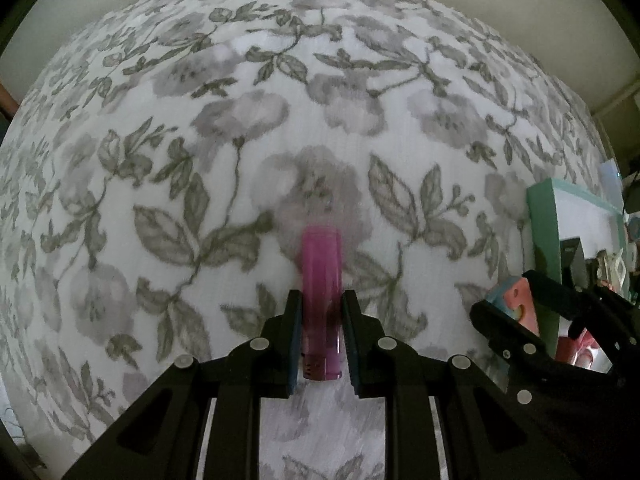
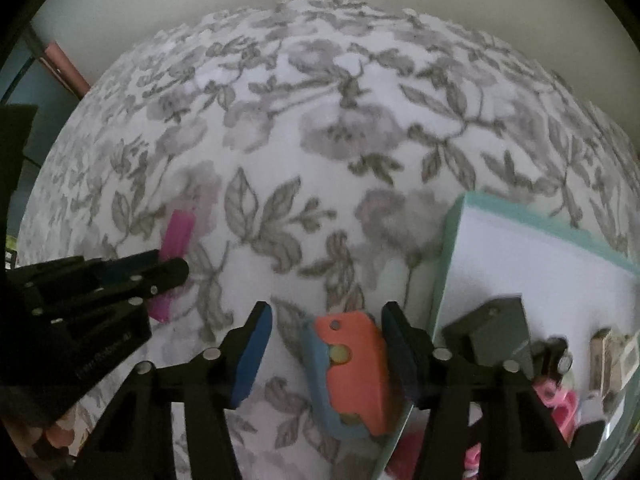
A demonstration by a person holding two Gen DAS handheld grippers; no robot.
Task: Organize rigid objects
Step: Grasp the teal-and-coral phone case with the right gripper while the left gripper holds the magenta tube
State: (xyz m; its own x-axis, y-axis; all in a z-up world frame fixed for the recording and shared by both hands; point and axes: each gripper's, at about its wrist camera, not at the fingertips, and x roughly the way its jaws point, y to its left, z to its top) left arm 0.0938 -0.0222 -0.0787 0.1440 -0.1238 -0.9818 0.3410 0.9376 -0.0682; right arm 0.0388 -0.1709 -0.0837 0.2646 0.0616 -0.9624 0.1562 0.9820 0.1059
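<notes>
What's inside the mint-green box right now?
The mint-green box holds a dark grey block, pink pieces and small packets; the right tongs cover its near corner.

Dim, soft, even room light is falling throughout; fisheye distortion is bulging the floral cloth (image 1: 200, 160) into a dome, dark vignetting is ringing the corners, motion blur is smearing everything ahead of the claws, faint shadows only

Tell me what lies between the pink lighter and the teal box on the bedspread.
In the right wrist view, the orange and blue toy lies between the pink lighter and the teal box, framed by the right gripper; otherwise bare floral bedspread.
</notes>
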